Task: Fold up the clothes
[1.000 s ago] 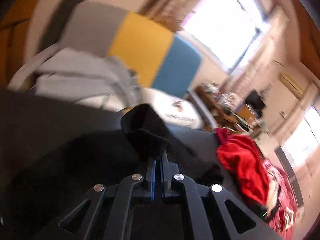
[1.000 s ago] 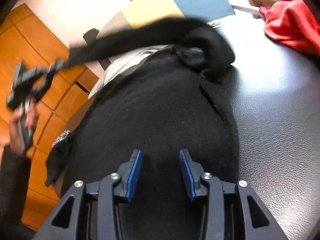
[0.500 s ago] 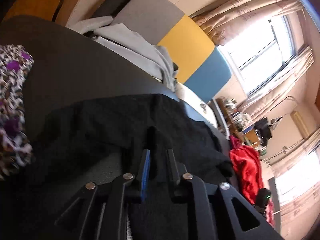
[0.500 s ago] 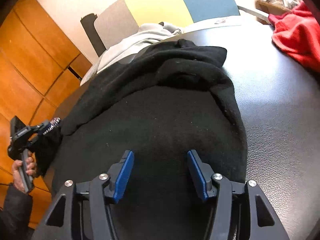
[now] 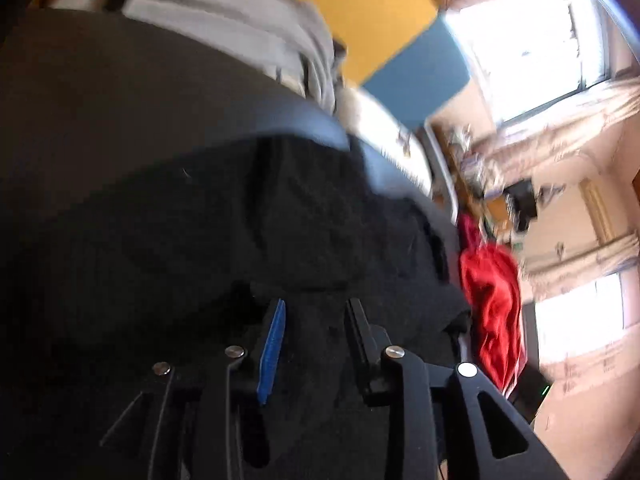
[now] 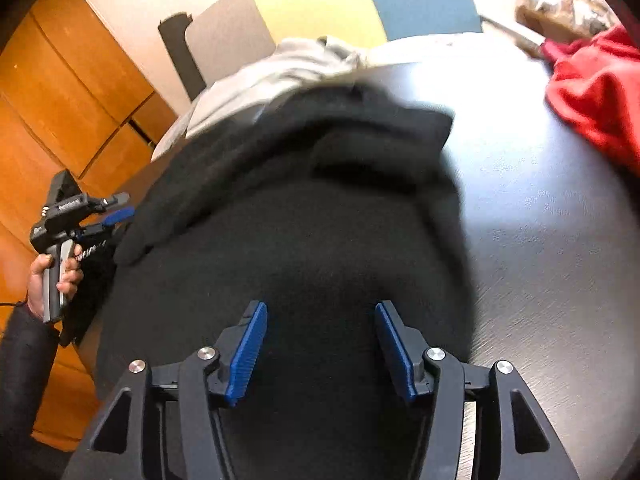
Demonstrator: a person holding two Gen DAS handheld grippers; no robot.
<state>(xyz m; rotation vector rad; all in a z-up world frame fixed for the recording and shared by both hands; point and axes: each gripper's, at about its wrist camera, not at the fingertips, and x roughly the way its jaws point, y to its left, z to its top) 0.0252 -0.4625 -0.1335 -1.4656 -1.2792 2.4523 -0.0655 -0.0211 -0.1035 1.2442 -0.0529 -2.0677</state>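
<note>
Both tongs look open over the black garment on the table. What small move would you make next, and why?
Probably lower the right tongs onto the near edge of the black garment and close on it. They hang open above the cloth, gripping nothing. The left tongs have just been opening, with no cloth pinched. The far part already lies doubled over, so the near edge seems next to fold.

Both wrist views close above black garment (image 5: 280, 220)

Bkgd: orange wood cabinets (image 6: 60, 92), yellow/blue panel (image 5: 384, 36), bright window (image 5: 532, 28) w/ curtains.
</note>
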